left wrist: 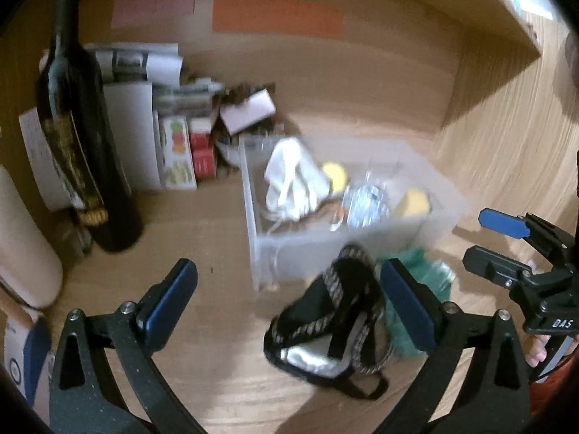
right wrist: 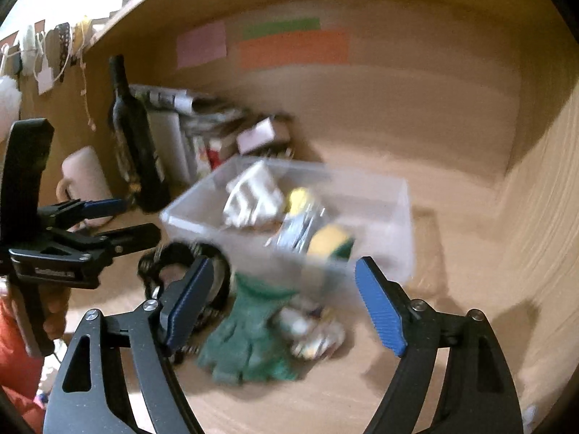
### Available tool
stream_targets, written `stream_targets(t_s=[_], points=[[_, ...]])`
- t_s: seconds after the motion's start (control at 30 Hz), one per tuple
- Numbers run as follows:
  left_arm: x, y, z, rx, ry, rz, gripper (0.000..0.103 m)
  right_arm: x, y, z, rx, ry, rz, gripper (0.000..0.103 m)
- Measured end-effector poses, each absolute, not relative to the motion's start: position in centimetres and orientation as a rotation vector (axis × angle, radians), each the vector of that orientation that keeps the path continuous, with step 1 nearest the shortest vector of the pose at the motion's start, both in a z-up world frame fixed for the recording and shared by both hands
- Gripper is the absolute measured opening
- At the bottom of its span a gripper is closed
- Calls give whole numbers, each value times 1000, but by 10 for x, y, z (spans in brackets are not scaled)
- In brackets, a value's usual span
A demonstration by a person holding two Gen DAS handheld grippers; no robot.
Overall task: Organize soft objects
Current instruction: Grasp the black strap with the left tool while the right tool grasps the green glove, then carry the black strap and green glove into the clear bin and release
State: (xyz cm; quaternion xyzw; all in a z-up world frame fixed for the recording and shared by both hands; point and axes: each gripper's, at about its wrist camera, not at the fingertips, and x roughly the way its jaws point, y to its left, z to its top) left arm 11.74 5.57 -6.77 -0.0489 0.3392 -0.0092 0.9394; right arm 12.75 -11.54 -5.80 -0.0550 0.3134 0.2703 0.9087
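A clear plastic bin (left wrist: 260,238) (right wrist: 398,217) on the wooden table holds a white glove (left wrist: 293,177) (right wrist: 253,195), yellow sponges (left wrist: 412,200) (right wrist: 327,240) and a crumpled clear wrapper (left wrist: 365,199). In front of the bin lie a black strappy pouch (left wrist: 325,325) (right wrist: 181,256), a green glove (right wrist: 249,336) (left wrist: 430,264) and a small pale crumpled item (right wrist: 311,329). My left gripper (left wrist: 286,303) is open over the pouch; it also shows in the right wrist view (right wrist: 141,220). My right gripper (right wrist: 286,307) is open above the green glove; it also shows in the left wrist view (left wrist: 488,242).
A dark wine bottle (left wrist: 79,126) (right wrist: 134,144) stands at the left with boxes and papers (left wrist: 173,144) behind it. A white mug (right wrist: 87,181) is at the far left. Coloured paper strips (left wrist: 275,14) hang on the back wall. A shelf side (left wrist: 488,83) rises at the right.
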Motion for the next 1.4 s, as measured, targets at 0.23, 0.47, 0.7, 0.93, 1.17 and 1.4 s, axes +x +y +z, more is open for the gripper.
stream_targets(t_s=[0.23,0.47,0.7,0.93,1.17,1.4], points=[[120,58,-97,-131,759,-50,87,123,-103,-91,-126,772,600,38],[133,58,-112,-170,821,-105,43,125,-98,-106,-141,811,602,21],[125,57,-108,-162,784,-107,14,120,-104,-95,-151,758,589,11],[111,55,-86,-147,701,-91,11,113,-117,-71,-137,684,567,11],[100,57,-50,-140,585,-83,10,108,-131,-43,-110,585,521,11],[101,59,-19,-149,491,-87,10,112,-139,-21,-95,500,478,11]])
